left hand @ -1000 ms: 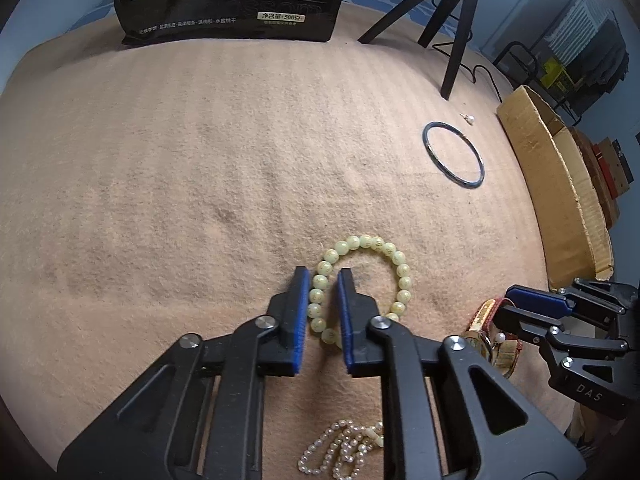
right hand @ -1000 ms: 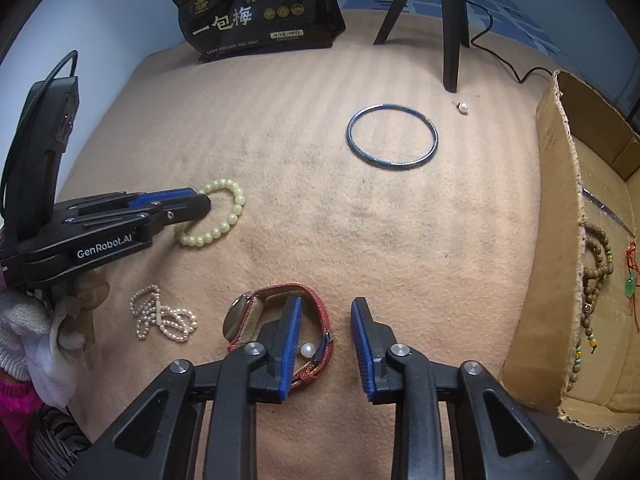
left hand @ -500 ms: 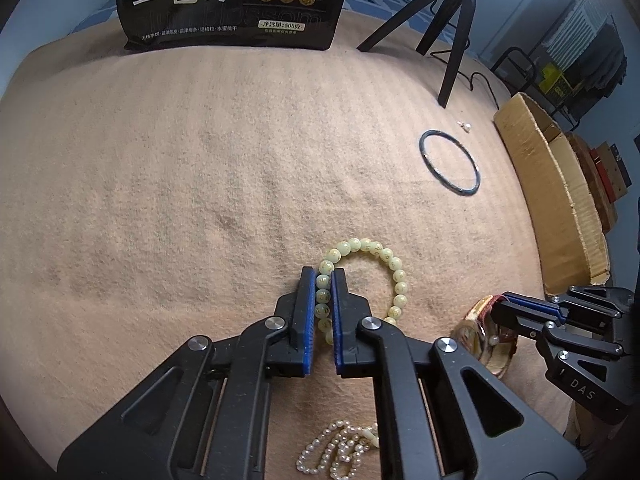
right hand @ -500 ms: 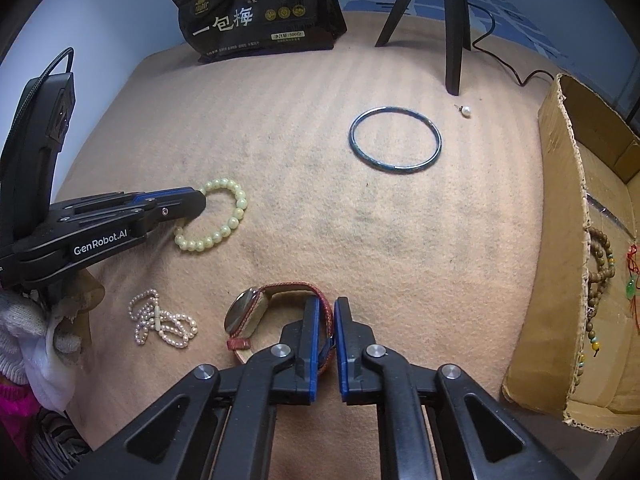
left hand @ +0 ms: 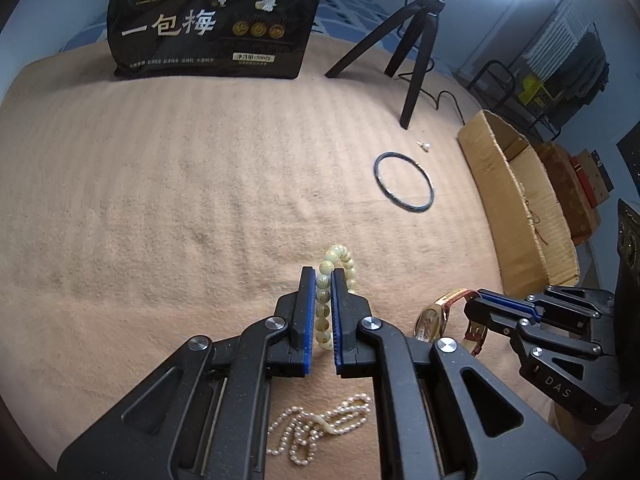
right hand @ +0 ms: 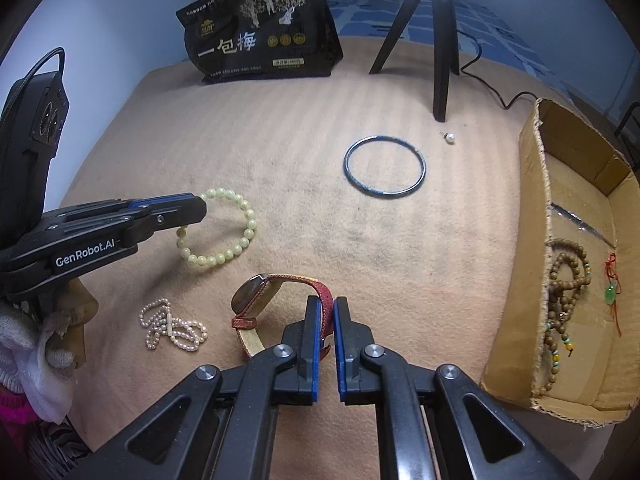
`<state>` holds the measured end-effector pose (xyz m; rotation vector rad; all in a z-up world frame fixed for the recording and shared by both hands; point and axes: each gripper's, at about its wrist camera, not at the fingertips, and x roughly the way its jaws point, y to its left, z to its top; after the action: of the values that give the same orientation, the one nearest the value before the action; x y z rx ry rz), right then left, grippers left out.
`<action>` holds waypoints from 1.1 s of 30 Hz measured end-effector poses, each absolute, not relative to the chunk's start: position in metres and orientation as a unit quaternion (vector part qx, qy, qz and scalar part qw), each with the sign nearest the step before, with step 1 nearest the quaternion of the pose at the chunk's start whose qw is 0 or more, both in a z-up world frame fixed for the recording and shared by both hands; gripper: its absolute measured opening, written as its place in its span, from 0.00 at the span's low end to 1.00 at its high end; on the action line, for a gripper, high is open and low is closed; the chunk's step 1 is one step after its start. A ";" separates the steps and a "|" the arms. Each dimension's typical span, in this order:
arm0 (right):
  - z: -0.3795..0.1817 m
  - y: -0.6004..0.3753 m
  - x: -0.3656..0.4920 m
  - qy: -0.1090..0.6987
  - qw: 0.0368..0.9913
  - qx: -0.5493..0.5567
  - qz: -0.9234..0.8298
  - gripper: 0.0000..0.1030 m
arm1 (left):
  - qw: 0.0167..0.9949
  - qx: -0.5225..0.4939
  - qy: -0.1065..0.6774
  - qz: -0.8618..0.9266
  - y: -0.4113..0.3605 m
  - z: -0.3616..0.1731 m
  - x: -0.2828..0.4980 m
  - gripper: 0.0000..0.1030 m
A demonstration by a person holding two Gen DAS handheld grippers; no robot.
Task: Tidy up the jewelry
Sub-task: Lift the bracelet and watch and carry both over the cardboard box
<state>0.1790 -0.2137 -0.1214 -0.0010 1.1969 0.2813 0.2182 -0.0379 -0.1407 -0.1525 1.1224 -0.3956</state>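
Note:
My left gripper (left hand: 321,280) is shut on a pale yellow-green bead bracelet (left hand: 338,258) and holds it lifted off the tan blanket; it also shows in the right wrist view (right hand: 224,256). My right gripper (right hand: 326,304) is shut on the red strap of a wristwatch (right hand: 256,292) and holds it raised; the watch also shows in the left wrist view (left hand: 432,316). A pearl necklace (right hand: 172,328) lies bunched on the blanket below the left gripper. A dark bangle (right hand: 384,167) and a small pearl earring (right hand: 450,137) lie farther back.
An open cardboard box (right hand: 532,216) at the right holds a wooden bead necklace (right hand: 564,280) and a red-corded green pendant (right hand: 610,290). A black snack bag (right hand: 260,36) and a black tripod (right hand: 440,60) stand at the back of the blanket.
Both grippers closed over the last second, the left on the bead bracelet and the right on the watch strap. Both have since lifted their pieces off the blanket.

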 end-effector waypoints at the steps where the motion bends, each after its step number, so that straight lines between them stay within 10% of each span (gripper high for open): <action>1: -0.120 -0.214 0.179 0.560 0.818 -0.001 0.131 0.04 | 0.826 -0.072 0.526 -0.188 -0.038 -0.139 0.217 0.05; 33: -0.050 -0.320 0.158 0.489 0.870 0.050 0.040 0.04 | 0.836 -0.102 0.467 -0.269 -0.101 -0.060 0.194 0.05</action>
<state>0.1585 -0.3198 -0.0496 0.1048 1.0219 0.0836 0.1936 -0.1010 -0.0596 -0.2165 0.9876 -0.5691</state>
